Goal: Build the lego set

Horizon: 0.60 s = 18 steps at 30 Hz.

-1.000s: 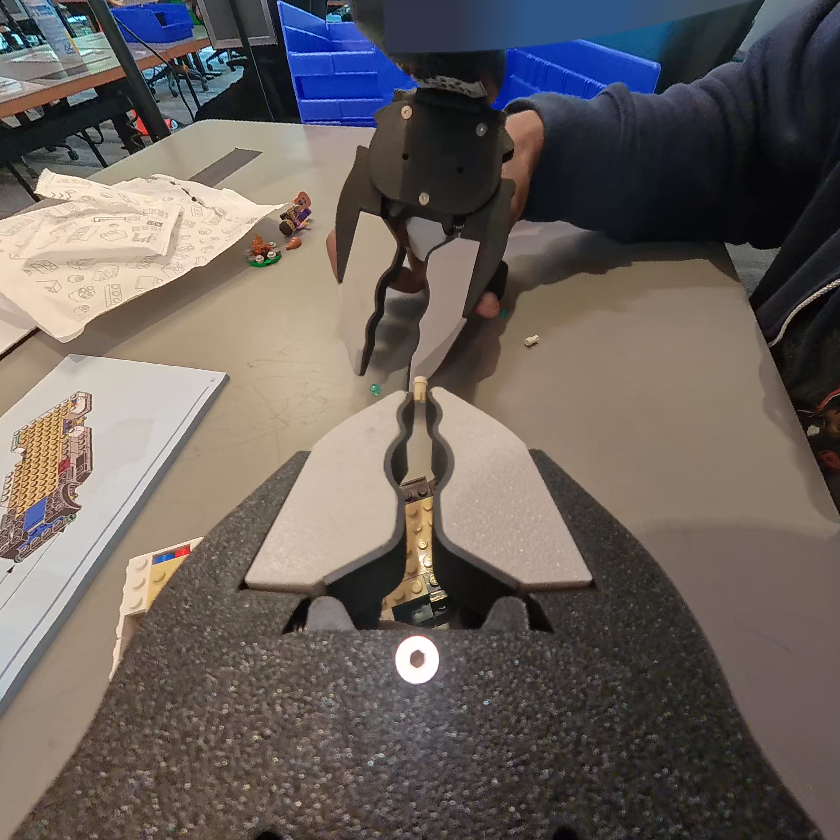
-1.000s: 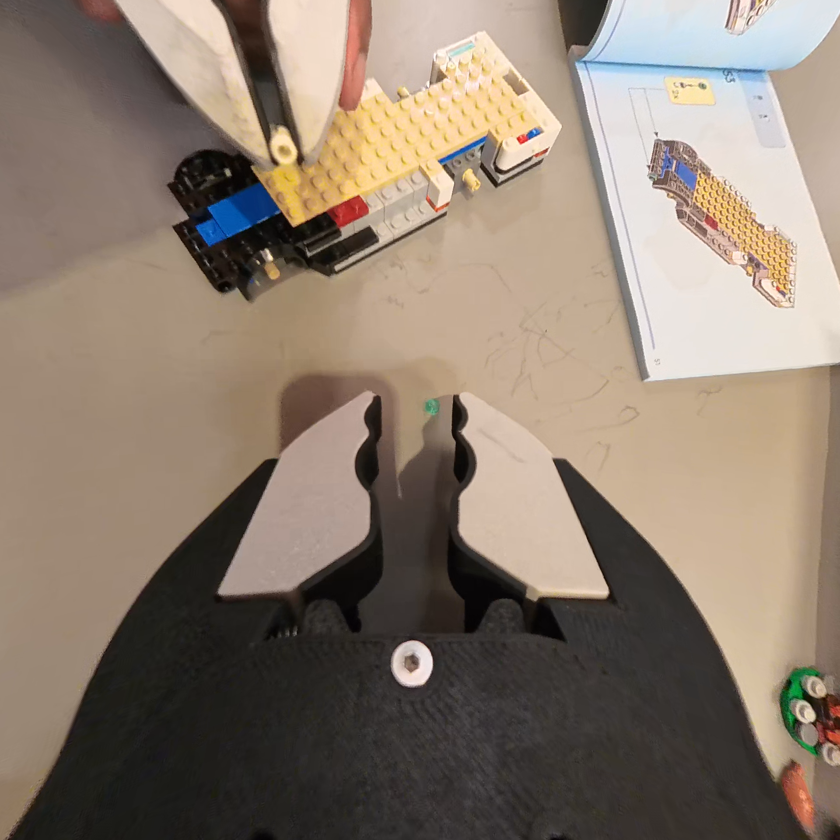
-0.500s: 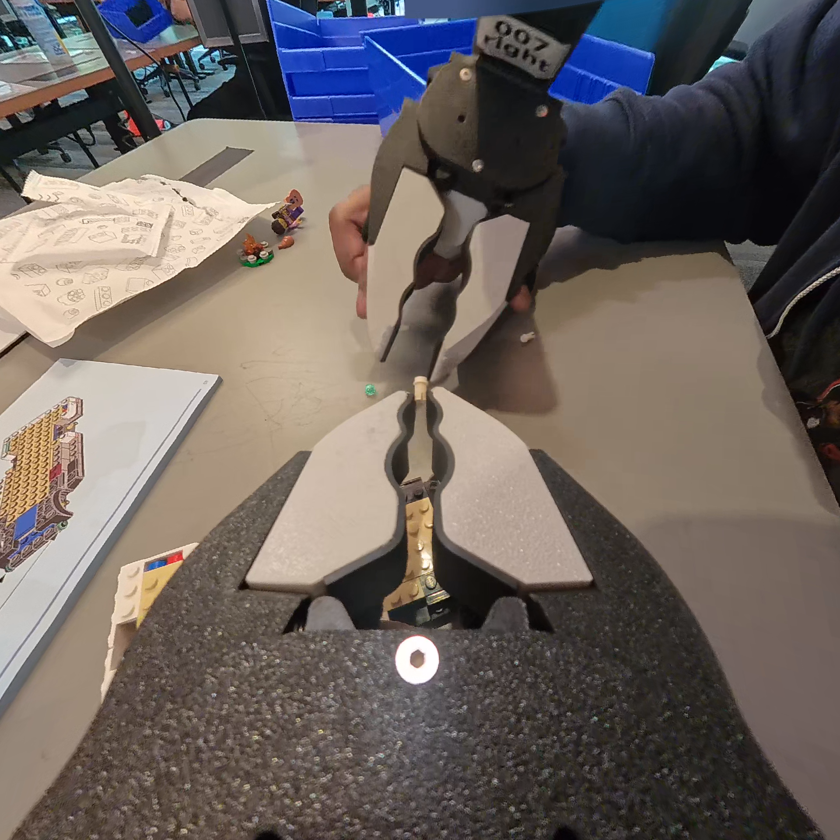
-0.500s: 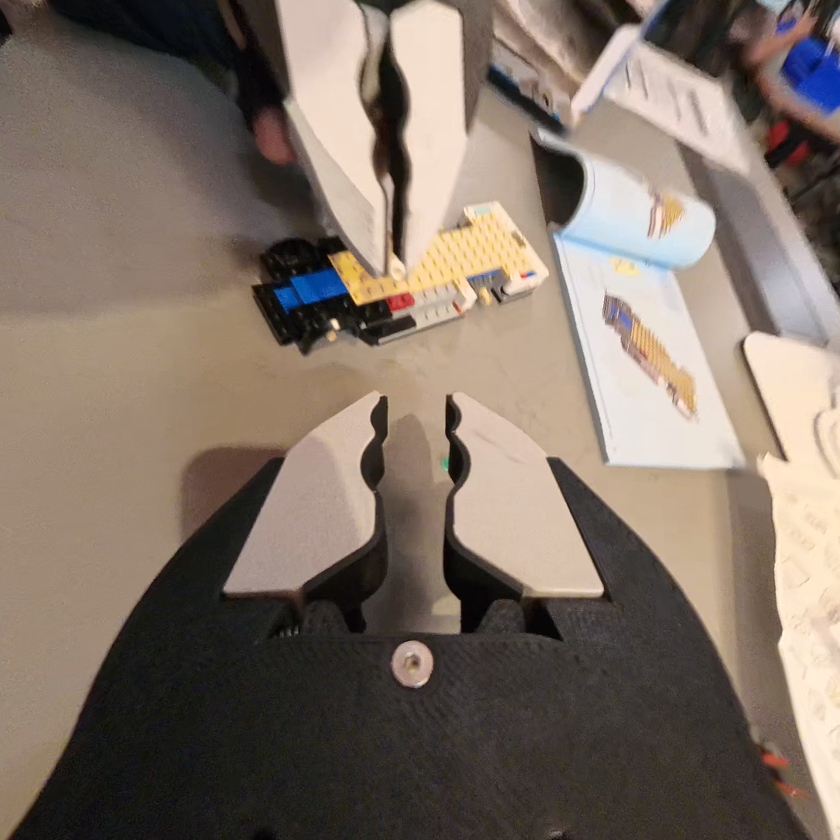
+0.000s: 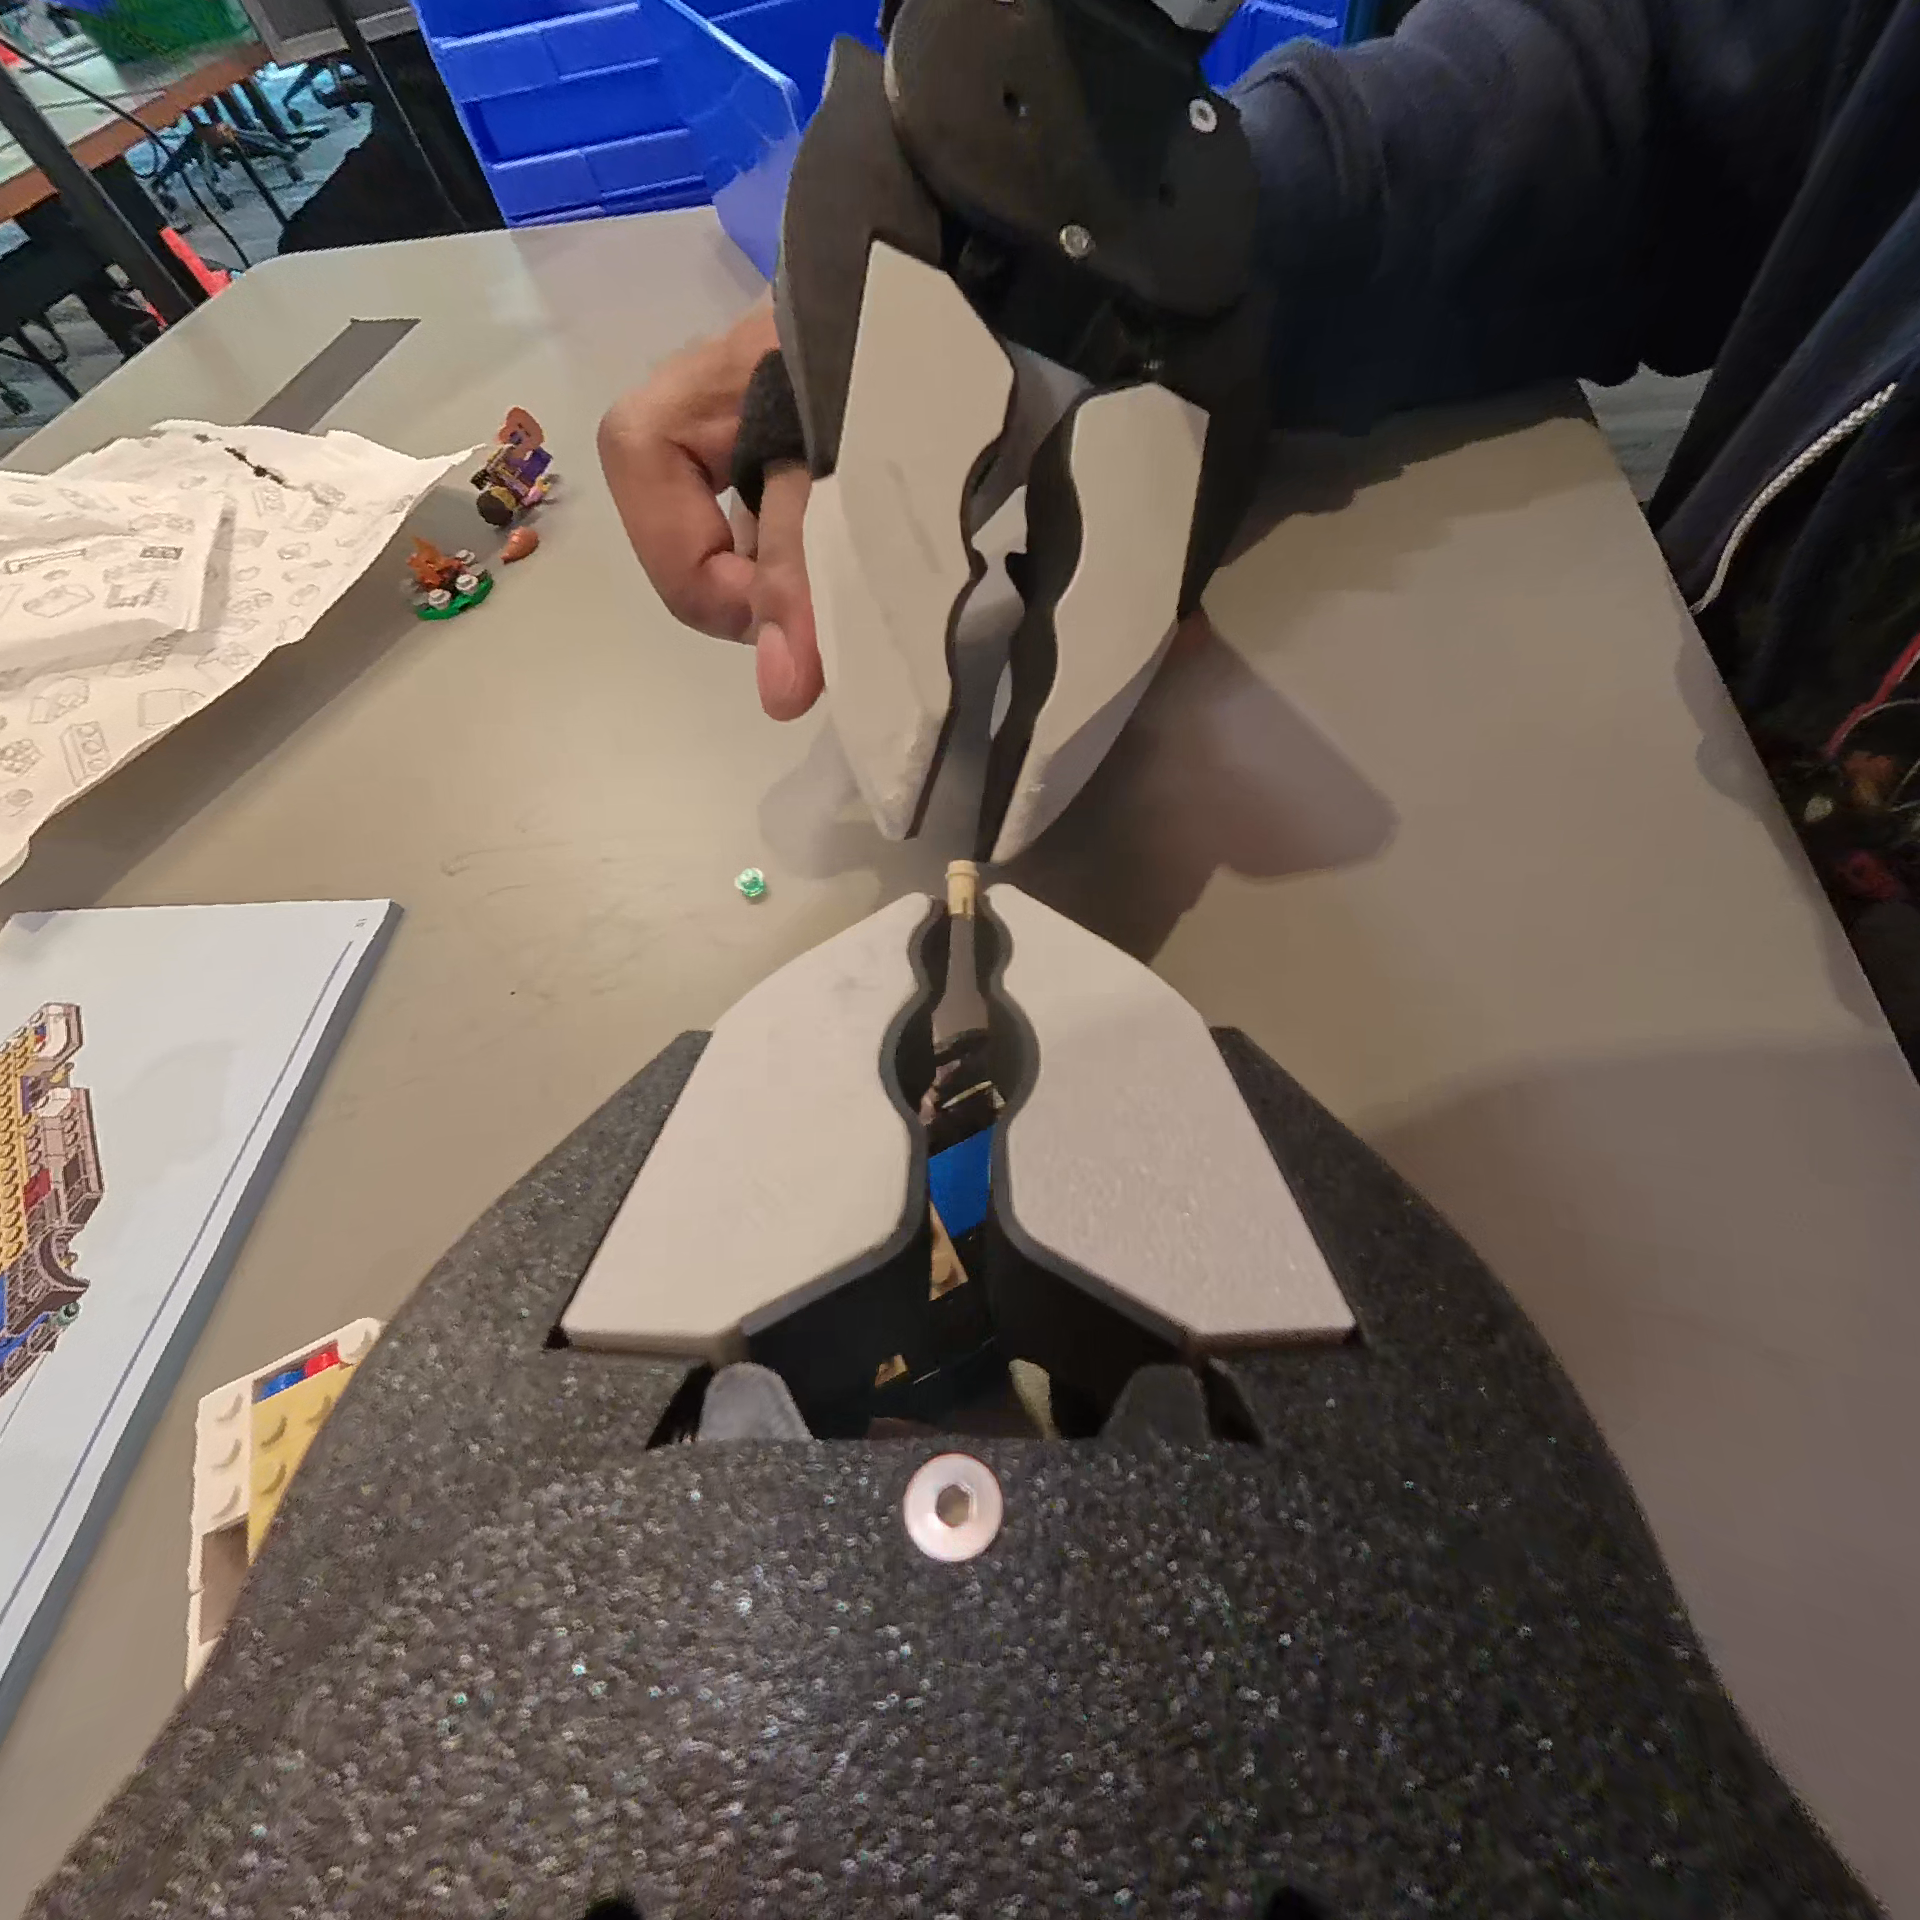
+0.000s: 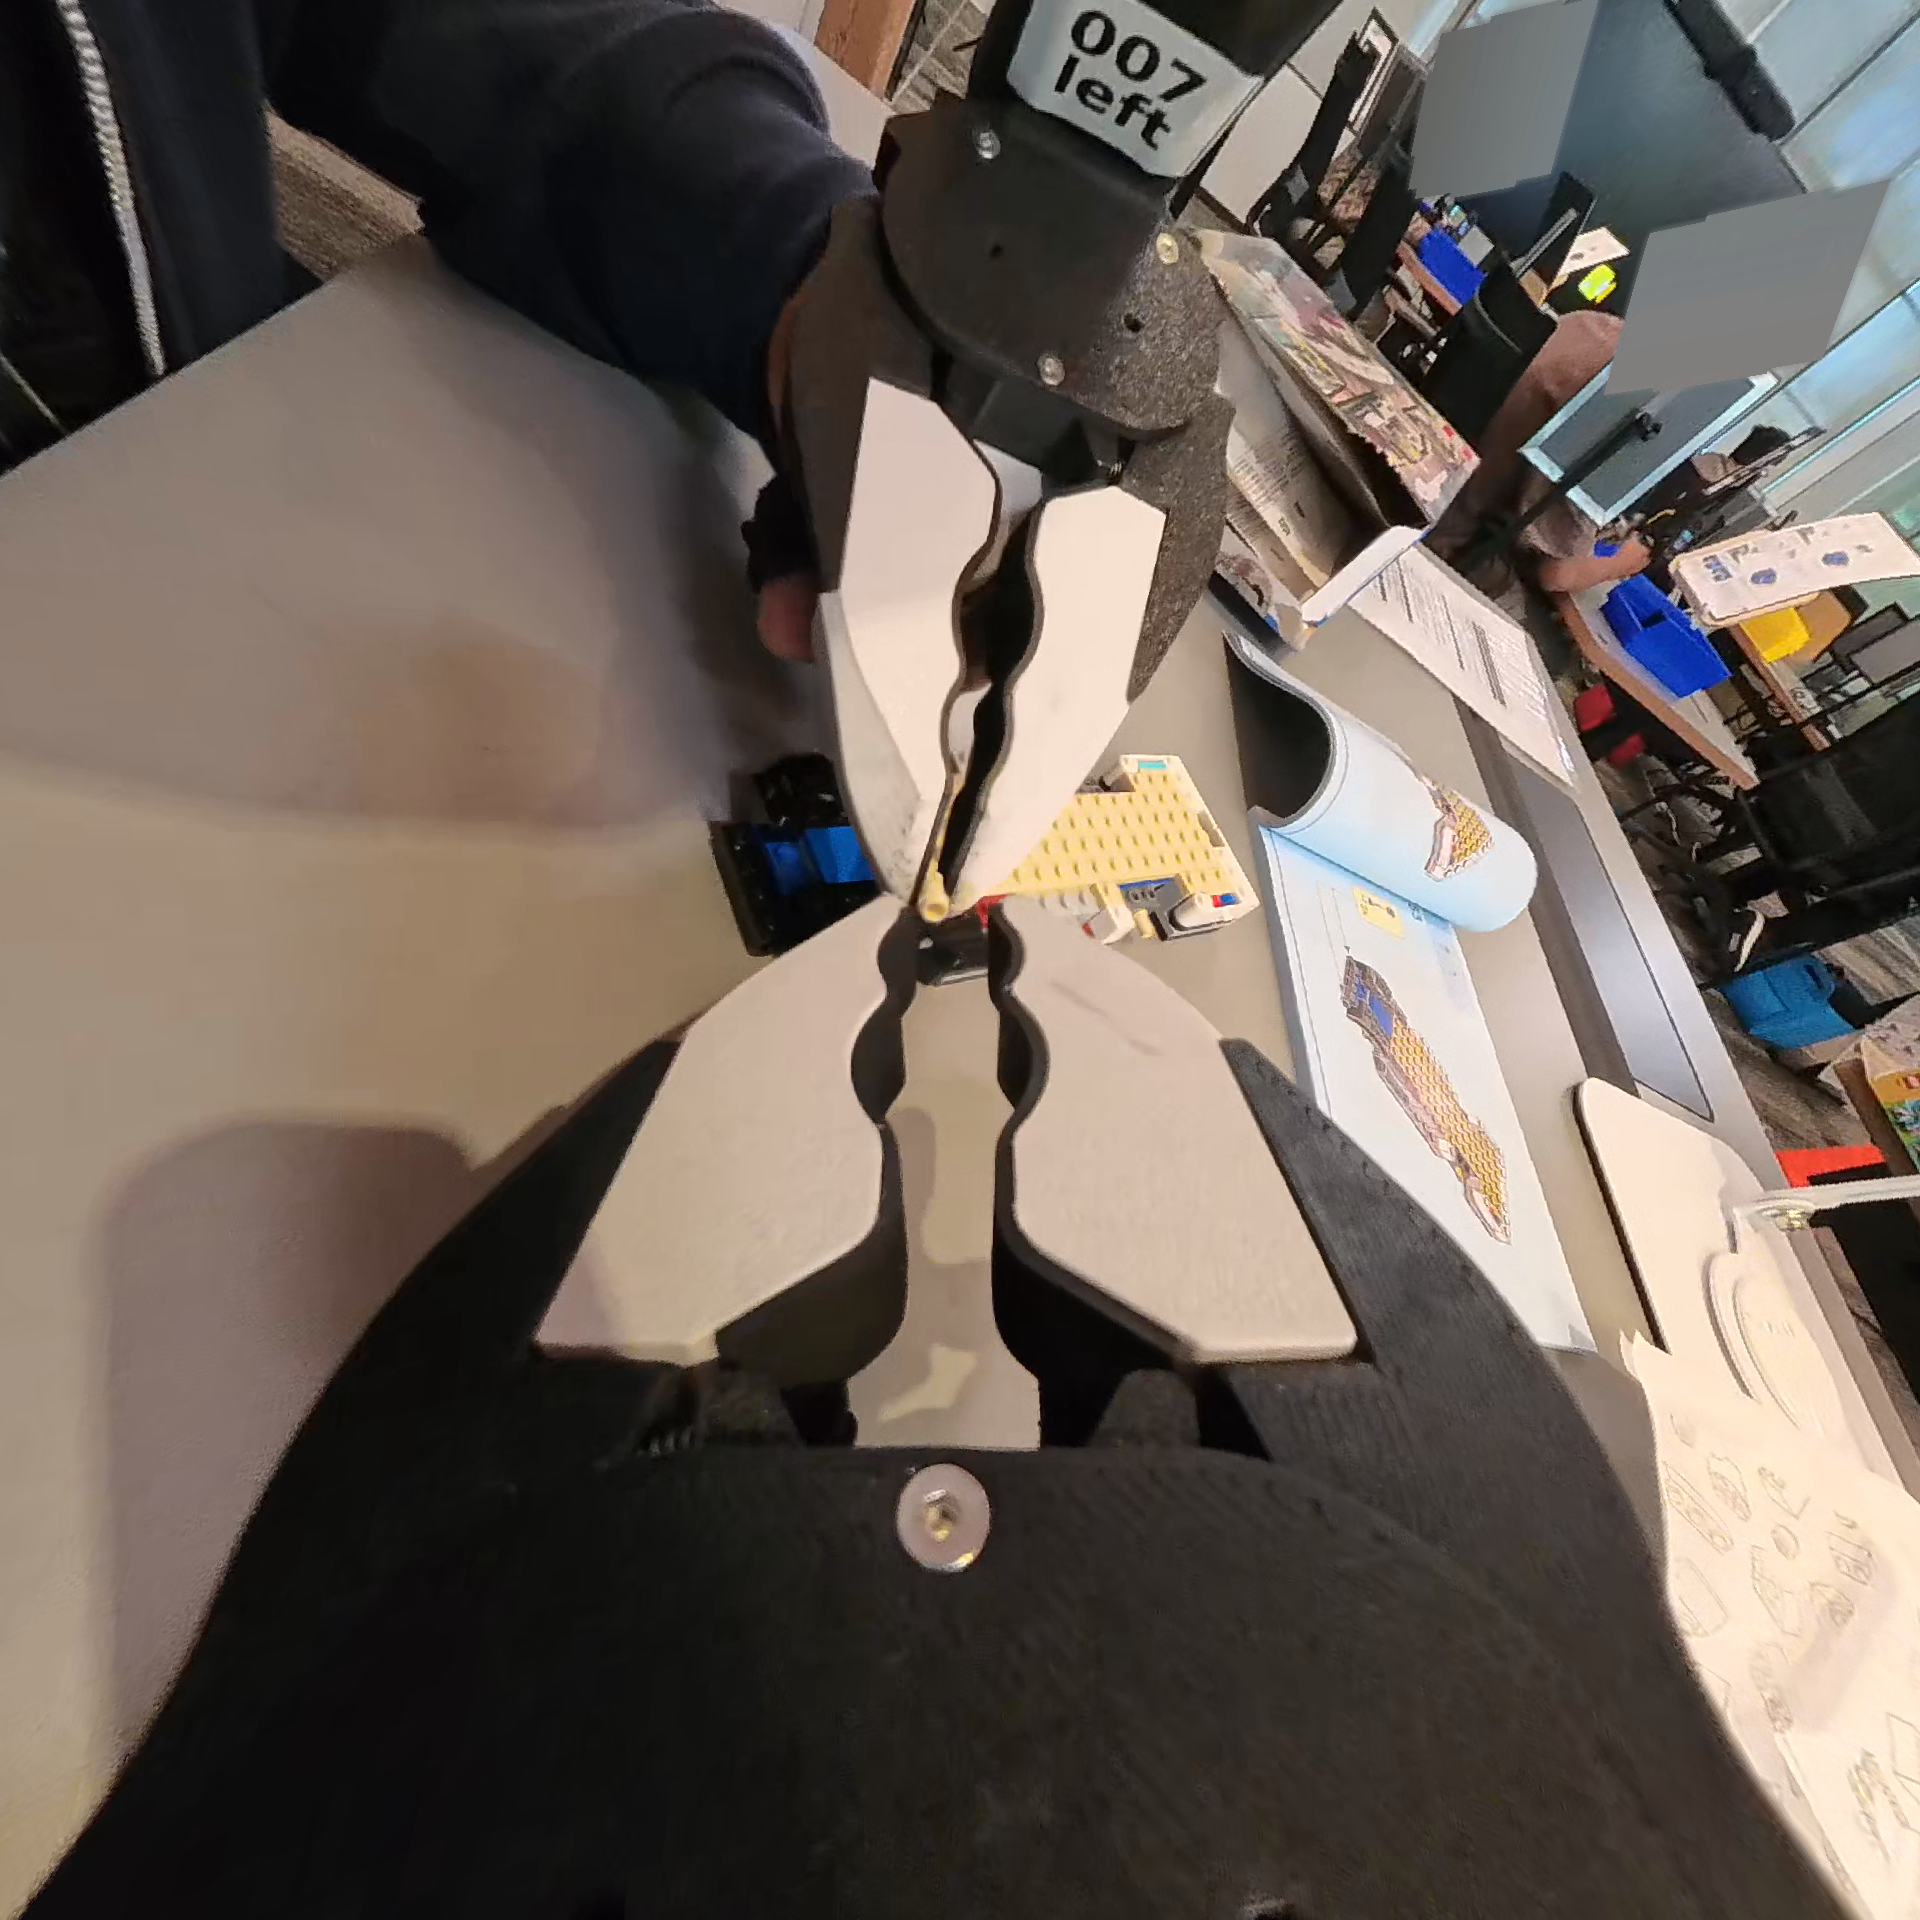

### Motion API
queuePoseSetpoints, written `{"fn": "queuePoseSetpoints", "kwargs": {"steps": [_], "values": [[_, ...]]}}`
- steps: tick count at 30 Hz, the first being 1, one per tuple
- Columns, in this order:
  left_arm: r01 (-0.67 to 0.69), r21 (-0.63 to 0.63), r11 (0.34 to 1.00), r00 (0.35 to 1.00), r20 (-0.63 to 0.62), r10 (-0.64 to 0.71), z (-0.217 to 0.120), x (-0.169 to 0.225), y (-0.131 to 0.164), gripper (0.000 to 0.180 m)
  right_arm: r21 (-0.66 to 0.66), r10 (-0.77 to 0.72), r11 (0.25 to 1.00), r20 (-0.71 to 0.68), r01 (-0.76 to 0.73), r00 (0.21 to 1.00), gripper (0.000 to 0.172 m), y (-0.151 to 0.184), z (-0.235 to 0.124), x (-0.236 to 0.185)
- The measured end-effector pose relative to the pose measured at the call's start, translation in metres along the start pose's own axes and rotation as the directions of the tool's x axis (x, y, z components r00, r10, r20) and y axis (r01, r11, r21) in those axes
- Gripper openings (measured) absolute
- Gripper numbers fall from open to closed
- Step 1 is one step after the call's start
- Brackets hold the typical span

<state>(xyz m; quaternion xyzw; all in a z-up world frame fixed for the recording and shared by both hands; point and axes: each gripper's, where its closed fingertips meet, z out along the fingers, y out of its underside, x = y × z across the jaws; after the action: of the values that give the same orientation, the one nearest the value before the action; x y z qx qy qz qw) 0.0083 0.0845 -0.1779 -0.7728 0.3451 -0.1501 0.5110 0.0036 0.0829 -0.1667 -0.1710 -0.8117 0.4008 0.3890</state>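
Grippers met tip to tip above a grey table [image 5: 1455, 1039]: left gripper [image 5: 961, 906] pinched a tan peg [image 5: 960, 885], right gripper [image 6: 951, 940] stood slightly parted, bare. Only its view showed the brick model [image 6: 1132, 842]; blue bins [image 5: 582, 104] appeared opposite.

We see a grey bench [image 5: 1455, 935] with a scuffed matte top. Beyond its far edge stand stacked blue bins [image 5: 582, 114]. To one side, more benches [image 6: 1704, 665] carry papers and blue and yellow bins, with black chairs [image 6: 1829, 831] among them, and glass partitions [image 6: 1829, 374] let in pale daylight.
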Motion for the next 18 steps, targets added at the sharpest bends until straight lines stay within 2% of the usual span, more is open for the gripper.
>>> {"fn": "queuePoseSetpoints", "kwargs": {"steps": [6,15,18], "values": [[-0.013,-0.003,1.0,1.0,-0.018,0.013,0.0,0.003,0.0,0.004,0.009,-0.013,1.0,0.028,0.013,1.0,0.005,-0.001,0.0,-0.006],[-0.04,-0.018,0.999,0.999,-0.035,0.039,0.002,0.008,0.002,0.005,-0.011,-0.037,0.999,0.068,0.037,0.997,0.01,0.002,0.004,-0.015],[-0.047,-0.023,0.999,0.998,-0.038,0.046,0.003,0.009,0.002,0.004,-0.013,-0.039,0.999,0.062,0.039,0.997,0.005,0.002,0.005,-0.014]]}}
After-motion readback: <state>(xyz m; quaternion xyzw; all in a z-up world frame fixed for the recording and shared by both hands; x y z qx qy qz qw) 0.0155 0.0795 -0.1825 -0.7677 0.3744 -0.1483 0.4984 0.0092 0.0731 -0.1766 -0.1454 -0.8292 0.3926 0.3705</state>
